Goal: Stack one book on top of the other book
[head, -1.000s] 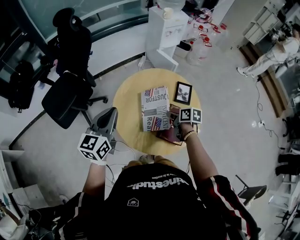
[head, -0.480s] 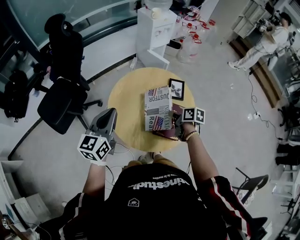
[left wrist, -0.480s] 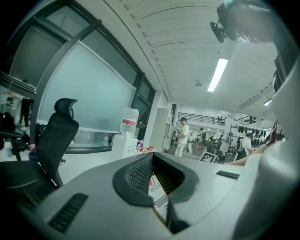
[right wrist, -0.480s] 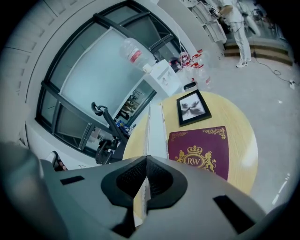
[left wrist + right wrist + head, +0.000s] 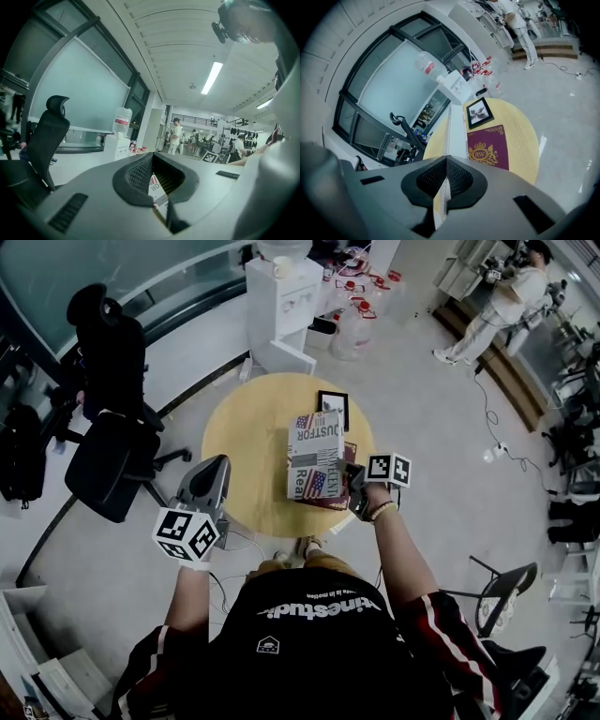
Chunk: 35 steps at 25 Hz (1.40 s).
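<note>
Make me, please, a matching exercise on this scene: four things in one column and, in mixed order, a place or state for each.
1 flag-print book
2 maroon book
3 picture frame
4 left tool

A near the far edge of the table
B shut, with nothing in it
C clamped in the right tool
D flat on the table, crest up

Pairs: 1-C, 2-D, 3-A, 4-B

Flag-print book tilted, raised, overlapping maroon crest book lying flat on round table.
</note>
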Motion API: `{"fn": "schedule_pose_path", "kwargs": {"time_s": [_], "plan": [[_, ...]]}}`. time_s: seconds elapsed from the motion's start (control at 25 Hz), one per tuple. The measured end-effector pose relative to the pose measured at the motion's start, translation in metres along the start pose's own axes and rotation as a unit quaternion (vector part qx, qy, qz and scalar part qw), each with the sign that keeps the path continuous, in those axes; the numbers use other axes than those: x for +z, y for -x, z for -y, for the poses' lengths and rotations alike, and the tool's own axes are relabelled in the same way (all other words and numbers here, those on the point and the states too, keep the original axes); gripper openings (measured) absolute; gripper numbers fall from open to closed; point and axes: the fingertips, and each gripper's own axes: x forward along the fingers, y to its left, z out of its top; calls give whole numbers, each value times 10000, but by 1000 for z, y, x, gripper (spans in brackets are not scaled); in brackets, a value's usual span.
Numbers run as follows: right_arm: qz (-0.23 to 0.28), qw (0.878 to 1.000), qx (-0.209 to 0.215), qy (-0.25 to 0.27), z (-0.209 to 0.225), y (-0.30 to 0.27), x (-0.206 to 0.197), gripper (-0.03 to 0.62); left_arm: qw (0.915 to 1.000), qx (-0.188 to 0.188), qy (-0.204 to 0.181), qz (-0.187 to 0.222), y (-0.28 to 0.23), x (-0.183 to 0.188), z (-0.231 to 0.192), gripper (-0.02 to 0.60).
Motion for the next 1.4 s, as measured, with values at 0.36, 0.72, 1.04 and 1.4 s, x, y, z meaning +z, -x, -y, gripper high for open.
{"fn": "schedule_pose_path", "kwargs": {"time_s": [0.36, 0.72, 1.04, 1.4], "plan": [[258, 9974, 28, -670, 32, 23, -12, 28, 9993, -356, -3, -58, -20, -4, 21, 15], [341, 9936, 63, -1071, 61, 28, -28, 29, 9983, -552, -61, -162, -38, -9, 47, 15], [279, 9923, 51, -1202, 88, 28, -38, 29, 9978, -612, -15, -271, -49, -23, 80, 15], [86, 9934, 79, -1137, 110, 26, -46, 35, 9985, -469, -24, -285, -58, -24, 103, 15]]}}
